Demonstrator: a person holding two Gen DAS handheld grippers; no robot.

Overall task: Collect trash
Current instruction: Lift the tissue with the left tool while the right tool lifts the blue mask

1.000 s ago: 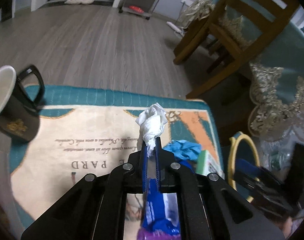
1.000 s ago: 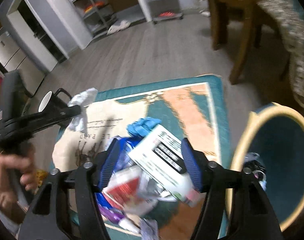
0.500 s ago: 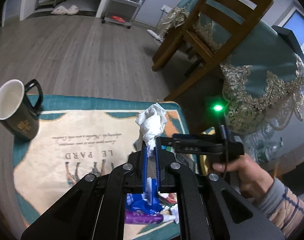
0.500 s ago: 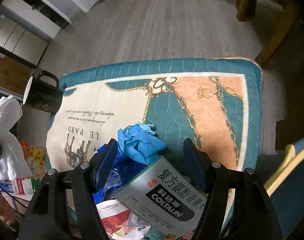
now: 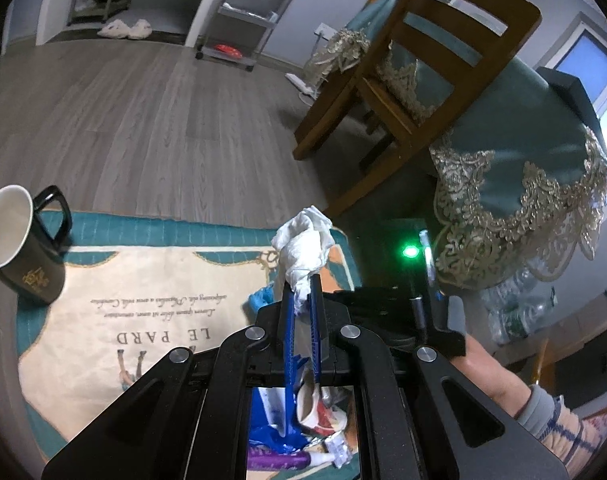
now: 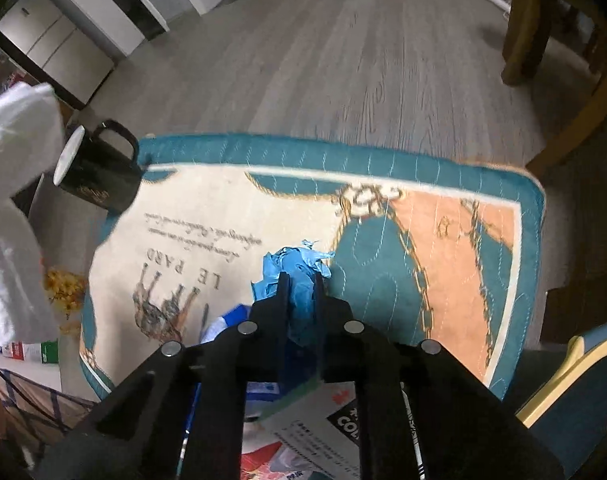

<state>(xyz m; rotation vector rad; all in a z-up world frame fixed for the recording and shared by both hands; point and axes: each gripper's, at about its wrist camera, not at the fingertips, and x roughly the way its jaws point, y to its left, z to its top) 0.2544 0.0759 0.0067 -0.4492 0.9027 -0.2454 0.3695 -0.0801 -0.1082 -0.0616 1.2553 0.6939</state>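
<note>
A crumpled white tissue (image 5: 303, 248) sticks up from my left gripper (image 5: 301, 286), which is shut on it above the patterned mat (image 5: 143, 292). That same tissue (image 6: 11, 184) fills the left edge of the right wrist view. My right gripper (image 6: 299, 280) is closing its jaws on a crumpled blue wad (image 6: 295, 268) that lies on the mat (image 6: 443, 248); the pads press the wad's near part. More litter lies under both grippers: a white medicine box (image 6: 323, 420), blue wrappers (image 5: 271, 436) and a purple tube (image 5: 279, 460).
A black mug (image 5: 19, 248) stands on the mat's far left corner. A yellow-rimmed teal bin (image 6: 575, 392) sits at the right. A wooden chair (image 5: 423, 80) and a teal lace-edged tablecloth (image 5: 535, 184) stand beyond the mat. A person's hand and sleeve (image 5: 515, 392) hold the right gripper.
My right gripper came forward over the pile and closed its wide jaws onto the blue wad. The left gripper rose a little with the tissue still in it.
</note>
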